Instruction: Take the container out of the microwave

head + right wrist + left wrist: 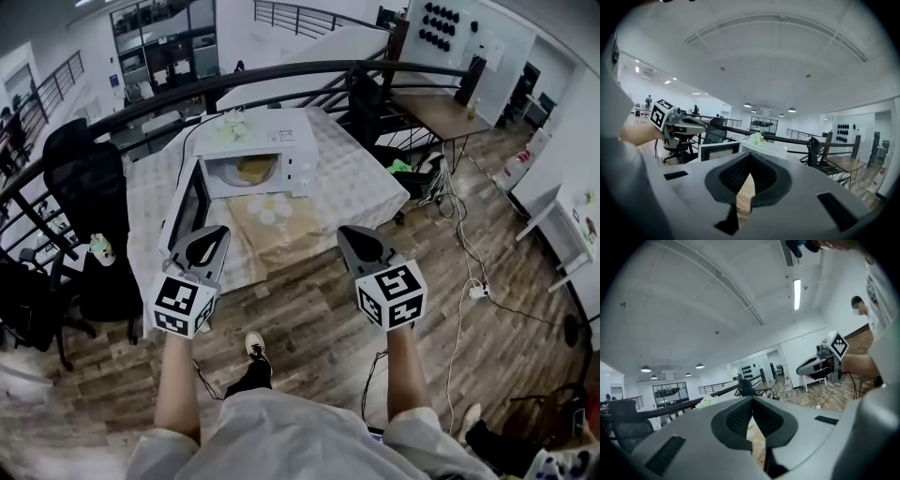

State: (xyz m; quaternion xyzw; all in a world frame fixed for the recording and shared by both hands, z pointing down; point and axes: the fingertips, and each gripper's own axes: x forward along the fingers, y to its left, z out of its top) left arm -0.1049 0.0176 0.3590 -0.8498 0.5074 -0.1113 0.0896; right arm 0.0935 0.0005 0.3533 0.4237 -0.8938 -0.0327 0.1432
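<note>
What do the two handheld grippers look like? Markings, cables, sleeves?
The left gripper and right gripper have grey tapered shells and black ribbed claw pads. Each carries a white cube with black square markers. No cables visible on them. The forearms are unsleeved.

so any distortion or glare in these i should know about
Head view: heavy fisheye, the railing bows into an arc, the microwave stays fairly sharp. Left gripper view: black corners, the ceiling strip light blown out. Right gripper view: same black corners, even light.
</note>
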